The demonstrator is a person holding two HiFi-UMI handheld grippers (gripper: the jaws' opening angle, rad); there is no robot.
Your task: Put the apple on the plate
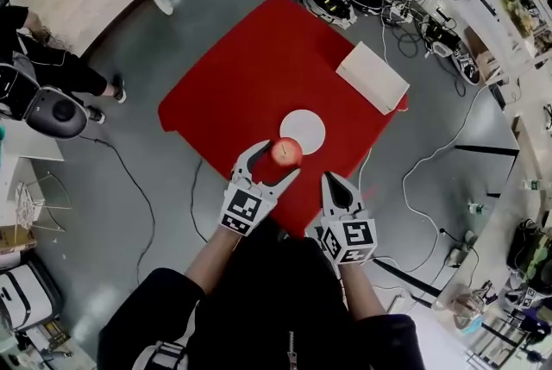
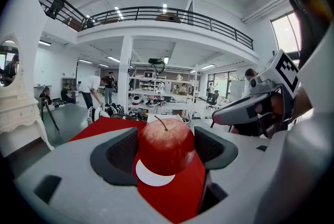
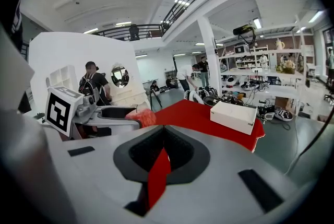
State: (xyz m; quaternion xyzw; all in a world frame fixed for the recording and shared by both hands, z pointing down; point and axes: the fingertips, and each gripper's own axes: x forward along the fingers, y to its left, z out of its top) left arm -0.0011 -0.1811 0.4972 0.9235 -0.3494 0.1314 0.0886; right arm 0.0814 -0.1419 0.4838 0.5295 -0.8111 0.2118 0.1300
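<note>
Red table (image 1: 250, 75); left gripper (image 1: 280, 159) jaws clamp apple (image 1: 286, 152), partly hiding plate (image 1: 308, 127); right gripper (image 1: 335, 180) jaws together.

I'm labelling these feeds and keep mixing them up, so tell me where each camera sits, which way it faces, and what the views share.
Head view: on the person's head, facing steeply down at the red table, plate, forearms, left gripper and right gripper.
Left gripper view: on the left gripper, facing along its jaws, closed on the apple, plate just beyond; right gripper at right.
Right gripper view: on the right gripper, facing along its shut, empty jaws toward a white box.
Shared: all three show the apple.
</note>
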